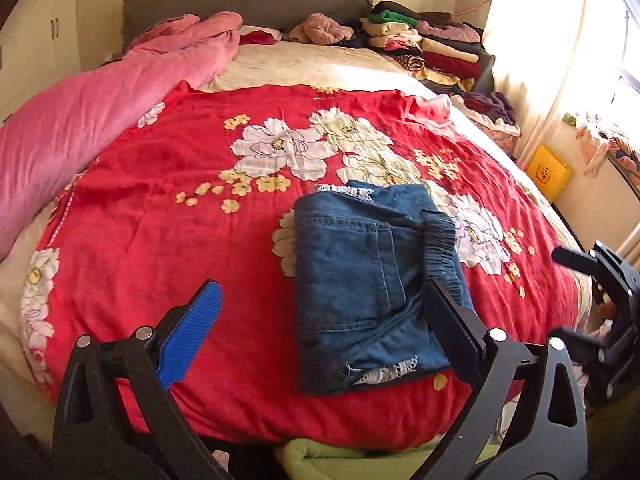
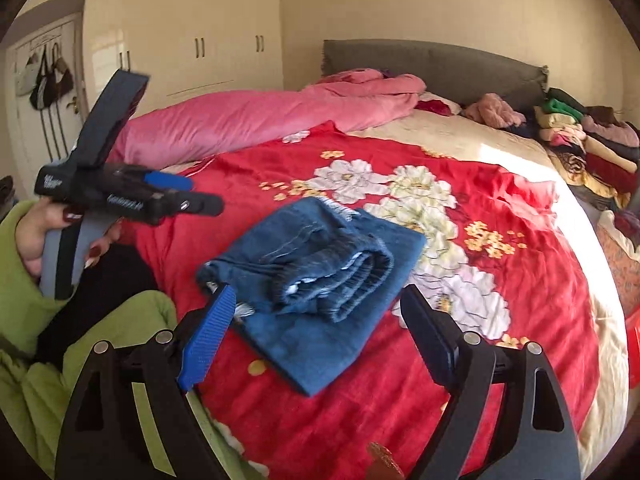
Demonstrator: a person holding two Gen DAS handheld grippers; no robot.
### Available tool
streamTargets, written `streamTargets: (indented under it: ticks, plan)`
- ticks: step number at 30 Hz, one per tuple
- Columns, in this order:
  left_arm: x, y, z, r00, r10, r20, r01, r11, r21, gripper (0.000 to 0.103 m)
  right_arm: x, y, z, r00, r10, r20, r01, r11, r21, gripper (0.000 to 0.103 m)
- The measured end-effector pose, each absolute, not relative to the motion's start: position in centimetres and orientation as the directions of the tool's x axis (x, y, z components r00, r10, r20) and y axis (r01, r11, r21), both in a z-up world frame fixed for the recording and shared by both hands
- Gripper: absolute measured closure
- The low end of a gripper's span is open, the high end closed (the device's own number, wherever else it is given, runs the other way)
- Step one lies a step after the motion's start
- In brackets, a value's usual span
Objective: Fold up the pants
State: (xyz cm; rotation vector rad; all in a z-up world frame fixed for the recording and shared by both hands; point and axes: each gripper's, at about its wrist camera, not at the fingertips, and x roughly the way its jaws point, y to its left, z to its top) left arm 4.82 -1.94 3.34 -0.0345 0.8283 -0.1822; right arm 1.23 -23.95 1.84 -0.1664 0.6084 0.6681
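Observation:
A pair of blue jeans (image 1: 360, 280) lies folded into a thick rectangular bundle on the red flowered blanket (image 1: 180, 220), near the bed's front edge. White lace trim shows at its ends. My left gripper (image 1: 322, 286) hovers over the bundle's left part, open, with its pads clear of the cloth. In the right wrist view the jeans (image 2: 320, 256) show their elastic waistband on top. My right gripper (image 2: 318, 290) is open just in front of it and holds nothing. At the far right edge of the left wrist view the right gripper (image 1: 564, 298) also appears.
A pink duvet (image 1: 100, 112) is bunched along the bed's left side. Stacks of folded clothes (image 1: 432, 44) sit by the grey headboard (image 1: 240, 0). A hand (image 2: 36, 236) in a green sleeve holds the left tool. Wardrobes (image 2: 200, 40) stand behind.

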Motion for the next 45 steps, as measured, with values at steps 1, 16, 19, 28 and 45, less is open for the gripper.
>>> streamTargets:
  ticks: [1,16,19,28,45]
  plan:
    - [5.0,-2.0,3.4,0.662,-0.167,-0.731,0.144,0.985,-0.095,0.010,1.0,-23.4,1.7,0.607,0.540,-0.582,-0.640,0.767,0.044,0.019]
    - [8.1,-2.9,2.1,0.641,-0.120,-0.759,0.154,0.988,-0.026,0.010,0.6,-18.3,-1.1,0.502,0.596,-0.627,-0.735,0.676,0.053,0.020]
    - [9.0,-3.1,1.5,0.632,-0.111,-0.767,0.162,0.987,-0.009,0.010,1.0,-17.5,-1.6,0.490,0.593,-0.639,-0.747,0.664,0.042,0.035]
    - [13.1,-3.1,-1.2,0.565,-0.124,-0.816,0.179,0.983,-0.025,0.049,3.0,-14.8,-2.9,0.466,0.557,-0.687,-0.781,0.624,-0.024,0.060]
    - [13.7,-3.8,-4.0,0.544,-0.151,-0.825,0.199,0.979,-0.048,0.051,3.7,-13.6,-6.5,0.353,0.522,-0.776,-0.820,0.573,0.013,0.097]
